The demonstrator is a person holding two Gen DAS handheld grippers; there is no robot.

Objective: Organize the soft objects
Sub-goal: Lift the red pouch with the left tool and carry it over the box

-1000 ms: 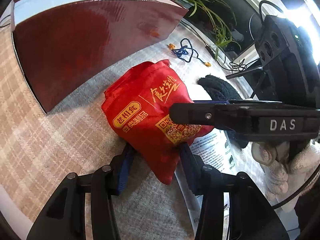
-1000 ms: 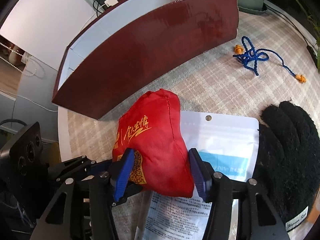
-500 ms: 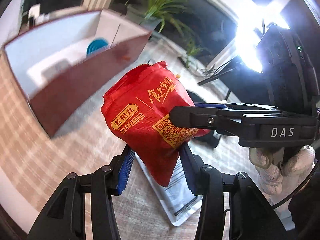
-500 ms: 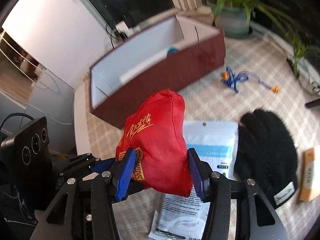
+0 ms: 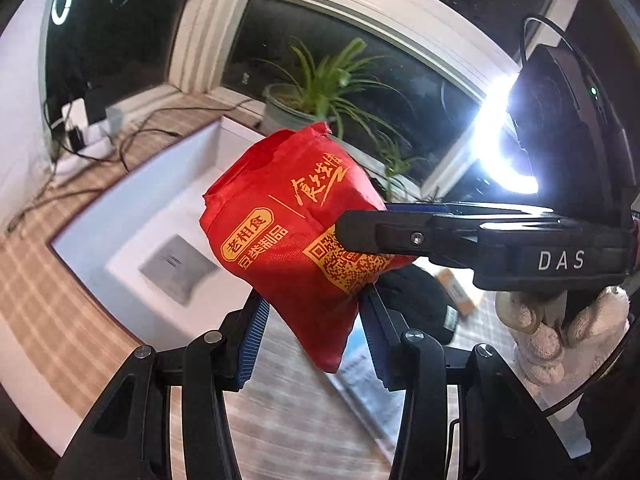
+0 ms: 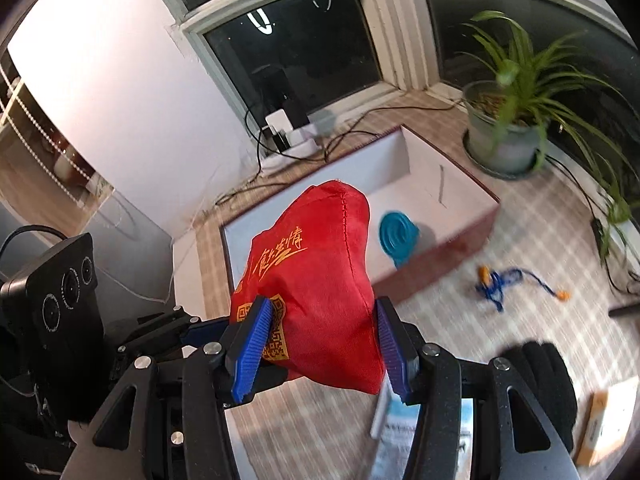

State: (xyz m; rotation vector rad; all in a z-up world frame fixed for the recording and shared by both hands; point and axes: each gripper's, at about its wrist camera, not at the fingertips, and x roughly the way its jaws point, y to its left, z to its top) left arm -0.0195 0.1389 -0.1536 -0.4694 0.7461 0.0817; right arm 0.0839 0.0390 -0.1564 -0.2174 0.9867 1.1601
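Note:
A red cloth bag [image 5: 296, 220] with yellow print and a QR code hangs in the air, held from two sides. My left gripper [image 5: 312, 320] is shut on its lower corner. My right gripper [image 6: 320, 344] is shut on the bag [image 6: 320, 280] from the other side, blue pads pressed into the cloth; one of its fingers [image 5: 440, 236] crosses the left wrist view. Behind and below the bag lies an open dark red box [image 6: 460, 244] with a white inside [image 5: 132, 220]. It holds a teal disc [image 6: 398, 236] and a grey flat item [image 5: 176, 268].
On the checked cloth lie a black glove [image 6: 536, 380], a white pouch [image 6: 400, 432], a blue cord with orange earplugs [image 6: 500, 284] and a small tan box [image 6: 600, 420]. A potted plant [image 6: 504, 140] and cables stand by the window. A gloved hand [image 5: 560, 320] holds the right gripper.
Both grippers have risen together with the red bag, lifting it off the white pouch and the table. The box's white inside has come into view.

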